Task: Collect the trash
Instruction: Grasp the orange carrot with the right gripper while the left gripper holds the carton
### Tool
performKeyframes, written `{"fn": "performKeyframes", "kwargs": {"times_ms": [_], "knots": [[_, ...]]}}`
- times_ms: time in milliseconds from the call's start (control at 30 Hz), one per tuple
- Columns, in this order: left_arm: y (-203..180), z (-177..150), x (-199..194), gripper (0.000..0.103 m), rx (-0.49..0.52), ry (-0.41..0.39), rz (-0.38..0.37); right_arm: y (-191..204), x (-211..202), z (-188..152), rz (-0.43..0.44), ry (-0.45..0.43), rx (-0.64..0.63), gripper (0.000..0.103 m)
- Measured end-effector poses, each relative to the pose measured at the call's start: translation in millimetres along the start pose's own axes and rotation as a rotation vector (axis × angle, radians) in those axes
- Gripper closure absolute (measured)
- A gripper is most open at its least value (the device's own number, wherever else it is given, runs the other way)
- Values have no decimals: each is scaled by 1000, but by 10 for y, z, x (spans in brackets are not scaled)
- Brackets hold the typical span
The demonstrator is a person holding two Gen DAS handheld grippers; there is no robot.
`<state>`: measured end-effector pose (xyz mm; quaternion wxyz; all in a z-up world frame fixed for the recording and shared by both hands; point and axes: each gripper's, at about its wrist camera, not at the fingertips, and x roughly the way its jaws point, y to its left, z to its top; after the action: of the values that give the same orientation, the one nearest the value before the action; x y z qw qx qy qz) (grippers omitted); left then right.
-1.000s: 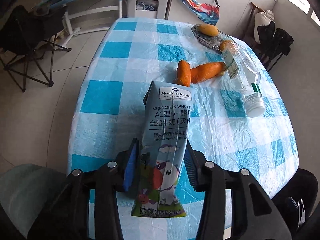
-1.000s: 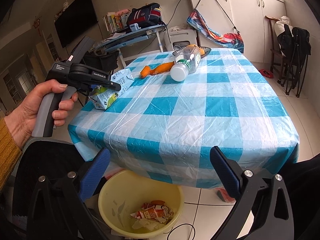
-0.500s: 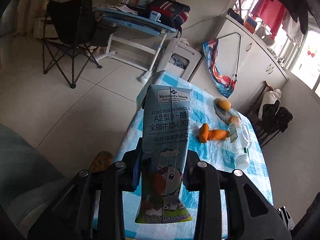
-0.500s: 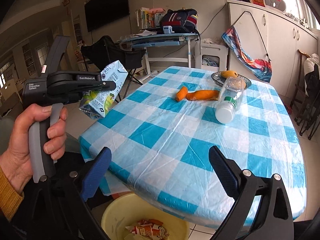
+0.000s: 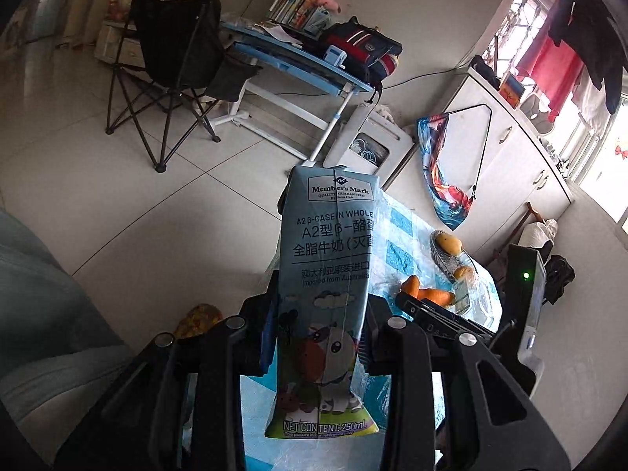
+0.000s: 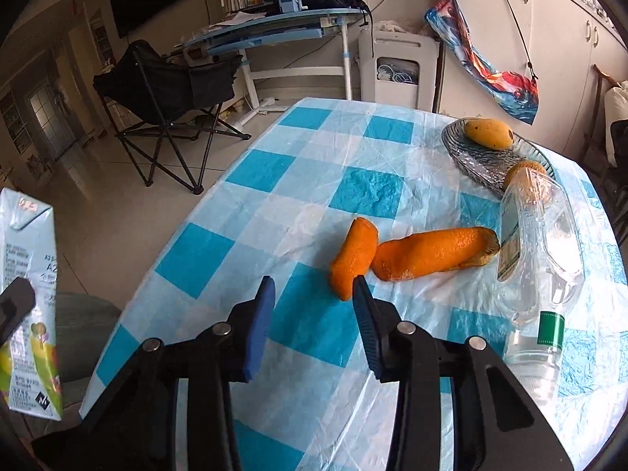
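Observation:
My left gripper [image 5: 320, 314] is shut on a pale blue milk carton [image 5: 329, 259], held upright in the air beside the table edge; the same carton [image 6: 27, 274] shows at the far left of the right wrist view. My right gripper [image 6: 314, 288] hangs over the blue-checked tablecloth [image 6: 274, 204], its jaws closing with nothing between them. Its right fingertip is just short of a small orange peel [image 6: 355, 259], which touches a longer peel [image 6: 431, 253]. A clear plastic bottle [image 6: 537, 259] lies on its side to the right of the peels.
A wire basket [image 6: 471, 157] holding a mango [image 6: 488, 133] stands at the table's far right. A black folding chair [image 6: 165, 90] and a blue desk [image 6: 274, 27] stand on the tiled floor beyond the table. White cupboards line the right wall.
The left gripper closed on the carton, lifted it off the table and swung it out past the edge. The right gripper moved from above a yellow bin to the peels, its jaws narrowing.

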<state>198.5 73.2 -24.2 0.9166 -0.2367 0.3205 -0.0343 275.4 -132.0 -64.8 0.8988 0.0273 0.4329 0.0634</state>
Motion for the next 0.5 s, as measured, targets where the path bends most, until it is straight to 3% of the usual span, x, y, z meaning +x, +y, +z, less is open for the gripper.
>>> {"fn": "performKeyframes", "kwargs": {"times_ms": [267,500], "knots": [[11,-20,68,72,-16,22,-21,-84,200,78,-58,32,73,73],[28,-38,115,72,-31,41,-28,-176,162,127,-21,5,121,70]]}}
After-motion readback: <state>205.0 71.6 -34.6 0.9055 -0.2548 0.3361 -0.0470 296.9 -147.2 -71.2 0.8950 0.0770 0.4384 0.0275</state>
